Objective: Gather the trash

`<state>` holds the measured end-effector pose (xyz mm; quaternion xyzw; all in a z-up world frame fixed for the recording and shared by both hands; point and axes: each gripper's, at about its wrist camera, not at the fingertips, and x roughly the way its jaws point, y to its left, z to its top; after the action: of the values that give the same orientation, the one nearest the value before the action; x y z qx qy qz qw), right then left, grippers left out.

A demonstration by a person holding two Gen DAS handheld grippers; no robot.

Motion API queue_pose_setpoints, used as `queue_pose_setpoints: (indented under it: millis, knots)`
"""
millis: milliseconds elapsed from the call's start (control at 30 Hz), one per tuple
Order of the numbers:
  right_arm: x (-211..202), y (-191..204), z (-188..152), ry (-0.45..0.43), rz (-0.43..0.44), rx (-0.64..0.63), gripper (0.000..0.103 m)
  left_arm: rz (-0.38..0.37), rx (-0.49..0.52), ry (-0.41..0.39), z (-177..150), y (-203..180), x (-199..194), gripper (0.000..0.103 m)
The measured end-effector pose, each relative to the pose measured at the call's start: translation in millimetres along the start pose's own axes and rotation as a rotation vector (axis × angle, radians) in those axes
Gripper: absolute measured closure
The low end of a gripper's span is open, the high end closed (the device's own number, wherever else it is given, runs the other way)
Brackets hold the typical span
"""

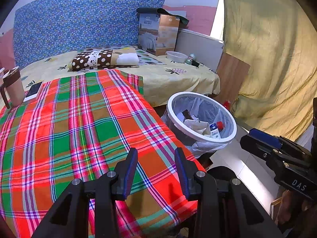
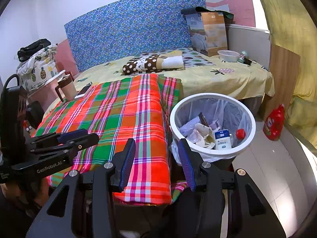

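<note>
A white-rimmed trash bin (image 1: 202, 136) (image 2: 249, 119) with a clear liner stands on the floor beside the plaid-covered table (image 1: 83, 123) (image 2: 122, 115). It holds crumpled paper (image 2: 202, 136), a small white bottle with a blue label (image 2: 222, 139) and a red cap (image 2: 240, 133). My left gripper (image 1: 156, 152) is open and empty above the plaid cloth, left of the bin. My right gripper (image 2: 156, 144) is open and empty over the cloth's near right edge, next to the bin. Each gripper shows from the side in the other's view, the right one (image 1: 277, 150) and the left one (image 2: 65, 140).
A brown-lidded mug (image 1: 13, 87) (image 2: 66, 88) and a white phone (image 1: 33, 91) (image 2: 84, 92) sit at the table's far left. The bed behind holds a folded blanket (image 2: 152, 63), a plastic bowl (image 2: 227, 55) and a box (image 2: 208, 33). A red detergent bottle (image 2: 274, 122) stands on the floor.
</note>
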<state>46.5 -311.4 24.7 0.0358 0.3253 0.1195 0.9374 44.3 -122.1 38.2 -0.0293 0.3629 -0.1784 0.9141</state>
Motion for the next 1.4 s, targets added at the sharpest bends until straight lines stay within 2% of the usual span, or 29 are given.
queue_pose_setpoints:
  millis: [1400]
  knots:
    - [0.9, 3.8, -4.1, 0.007, -0.003, 0.002, 0.056, 0.023, 0.011, -0.006, -2.0, -0.8, -2.0, 0.065]
